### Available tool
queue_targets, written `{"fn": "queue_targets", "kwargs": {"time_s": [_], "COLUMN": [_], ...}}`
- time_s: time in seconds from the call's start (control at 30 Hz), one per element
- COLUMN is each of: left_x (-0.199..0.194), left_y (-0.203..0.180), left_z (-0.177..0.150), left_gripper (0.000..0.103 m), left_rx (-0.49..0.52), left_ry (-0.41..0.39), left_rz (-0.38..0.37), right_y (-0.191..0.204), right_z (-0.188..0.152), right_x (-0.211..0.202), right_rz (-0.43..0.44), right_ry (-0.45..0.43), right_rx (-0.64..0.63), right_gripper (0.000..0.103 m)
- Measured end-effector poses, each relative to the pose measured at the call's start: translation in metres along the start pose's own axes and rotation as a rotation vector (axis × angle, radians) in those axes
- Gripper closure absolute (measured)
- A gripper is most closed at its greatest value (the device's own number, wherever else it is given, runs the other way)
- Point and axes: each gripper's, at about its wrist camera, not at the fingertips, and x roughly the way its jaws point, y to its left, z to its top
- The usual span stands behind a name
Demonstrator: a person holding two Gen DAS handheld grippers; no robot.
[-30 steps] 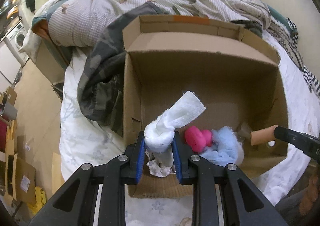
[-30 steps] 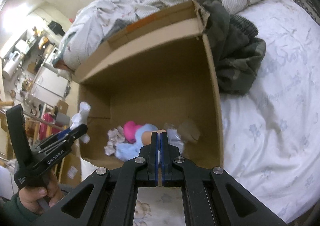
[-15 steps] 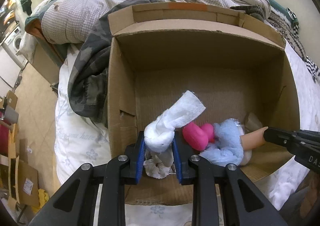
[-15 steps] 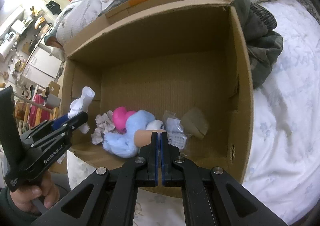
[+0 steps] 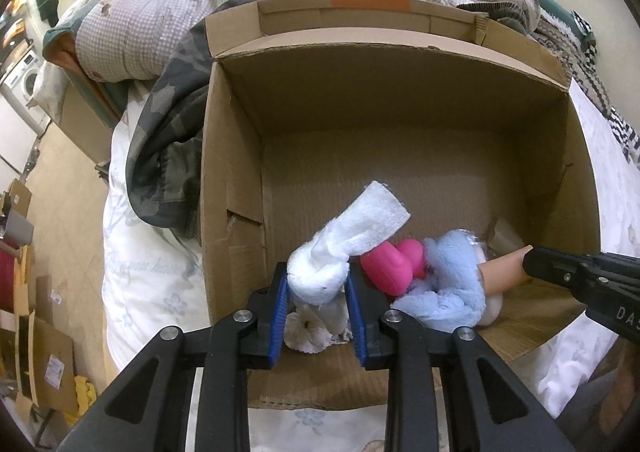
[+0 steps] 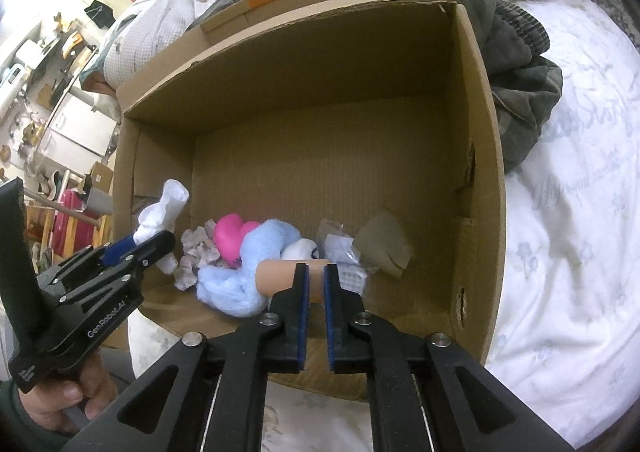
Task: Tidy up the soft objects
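An open cardboard box (image 5: 232,156) (image 6: 476,180) stands on the bed. My left gripper (image 5: 317,284) (image 6: 132,248) is shut on a knotted white sock (image 5: 344,240) (image 6: 162,212) and holds it over the box's near left corner. My right gripper (image 6: 314,272) (image 5: 532,258) has its jaws slightly parted around a tan tube-like soft thing (image 6: 280,275) (image 5: 502,272) that lies across them. On the box floor lie a pink toy (image 5: 390,268) (image 6: 230,238), a light blue fluffy cloth (image 5: 448,284) (image 6: 248,276) and a crumpled grey-white cloth (image 5: 308,330) (image 6: 196,256).
A camouflage garment (image 5: 168,140) (image 6: 516,72) lies against the box's outer side. Rumpled quilts (image 5: 160,24) are piled behind the box. The white floral sheet (image 6: 560,212) spreads beside the box. A clear plastic bag (image 6: 340,248) and paper scrap (image 6: 384,244) lie inside the box.
Both grippers have moved closer over the box. The right jaws were pressed shut on the tan thing and now stand slightly apart. The left still holds the sock.
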Motion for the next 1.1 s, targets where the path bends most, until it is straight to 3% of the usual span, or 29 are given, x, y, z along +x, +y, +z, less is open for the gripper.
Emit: {"fn": "queue_targets", "kwargs": {"time_s": [0.1, 0.17, 0.2, 0.23, 0.3, 0.47, 0.53, 0.6, 0.8, 1.1], "left_x": [-0.003, -0.006, -0.007, -0.008, -0.010, -0.023, -0.031, -0.041, -0.068, -0.098], "left_y": [0.000, 0.000, 0.000, -0.001, -0.003, 0.002, 0.006, 0.011, 0.022, 0.034], "left_z": [0.000, -0.001, -0.001, -0.001, -0.001, -0.003, -0.002, -0.001, -0.009, -0.032], "left_gripper": [0.058, 0.048, 0.047, 0.047, 0.046, 0.045, 0.045, 0.045, 0.045, 0.045], "left_rx": [-0.004, -0.002, 0.003, 0.009, 0.015, -0.006, -0.023, -0.045, -0.099, -0.134], "left_ry": [-0.013, -0.028, -0.030, -0.032, -0.034, -0.066, -0.088, -0.113, -0.176, -0.225], "left_rz": [-0.003, -0.007, -0.005, 0.003, 0.009, -0.008, -0.007, 0.003, 0.041, 0.019], "right_y": [0.000, 0.001, 0.001, 0.001, 0.001, 0.002, 0.002, 0.002, 0.010, 0.035], "right_z": [0.001, 0.001, 0.001, 0.001, 0.002, 0.004, 0.005, 0.006, 0.000, -0.027], "right_x": [0.000, 0.000, -0.001, -0.001, -0.003, -0.013, -0.020, -0.029, -0.053, -0.094], "right_rz": [-0.002, -0.008, -0.009, -0.007, -0.003, -0.001, 0.000, 0.014, 0.011, -0.062], "right_ry": [0.002, 0.000, -0.001, -0.004, -0.011, -0.057, -0.088, -0.131, -0.244, -0.395], "right_rx": [0.002, 0.001, 0.002, 0.006, 0.016, 0.017, 0.025, 0.038, 0.040, -0.045], "right_gripper": [0.091, 0.081, 0.069, 0.050, 0.026, 0.023, 0.009, 0.002, 0.000, 0.000]}}
